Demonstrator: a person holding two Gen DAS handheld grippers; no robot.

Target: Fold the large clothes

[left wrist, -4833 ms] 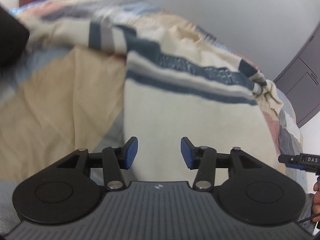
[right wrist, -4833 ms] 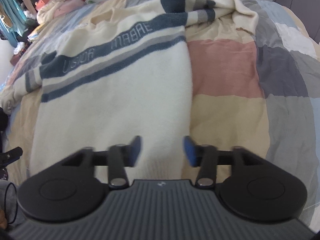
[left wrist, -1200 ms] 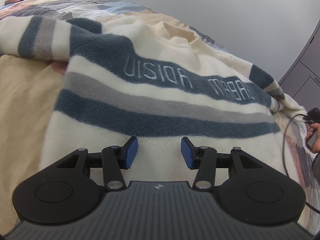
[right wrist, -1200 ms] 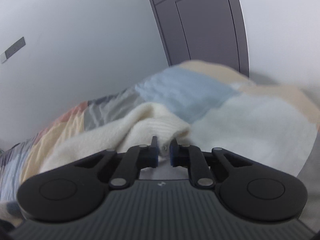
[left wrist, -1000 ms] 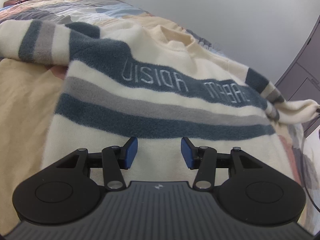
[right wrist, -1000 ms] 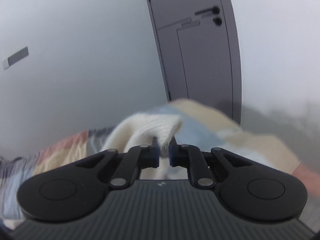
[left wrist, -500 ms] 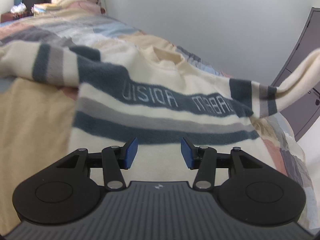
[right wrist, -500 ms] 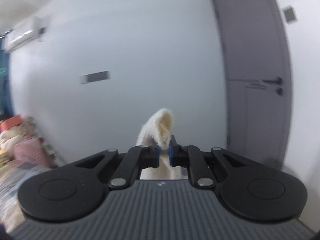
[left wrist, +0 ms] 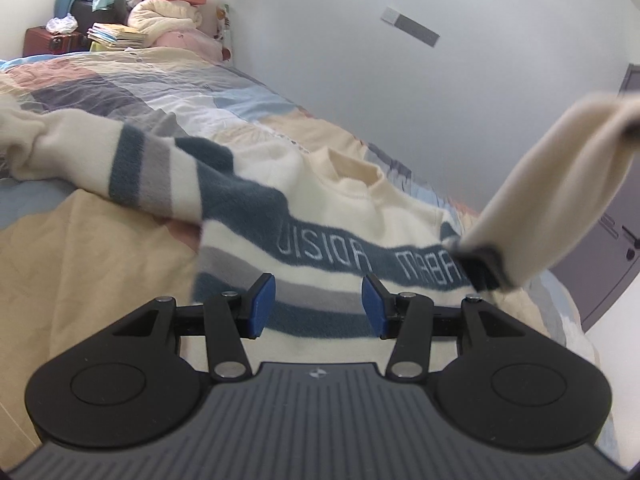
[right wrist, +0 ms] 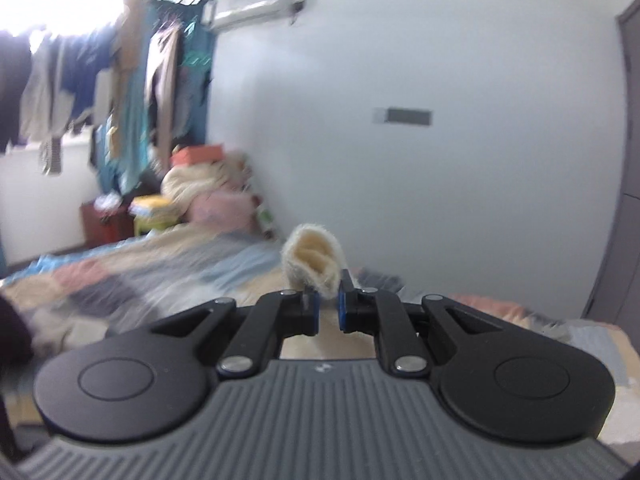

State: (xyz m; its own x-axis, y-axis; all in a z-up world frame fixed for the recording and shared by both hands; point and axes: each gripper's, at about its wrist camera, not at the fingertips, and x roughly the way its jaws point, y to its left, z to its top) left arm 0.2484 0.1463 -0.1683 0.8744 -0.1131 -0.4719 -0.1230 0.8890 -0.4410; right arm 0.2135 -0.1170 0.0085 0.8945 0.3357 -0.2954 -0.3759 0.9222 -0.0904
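Observation:
A cream sweater with blue and grey stripes and lettering lies spread on the patchwork bed. My left gripper is open and empty, hovering over the sweater's lower body. My right gripper is shut on the cuff of the right sleeve. That sleeve is lifted high off the bed at the right of the left wrist view. The other sleeve lies flat, stretched to the left.
A pile of bedding, books and boxes sits at the bed's far end. Clothes hang on a rail by the window. A grey wall runs behind the bed and a dark door stands at the right.
My right gripper has raised the sleeve cuff high and swung left, so its view now faces along the bed. My left gripper has drawn back a little, still open.

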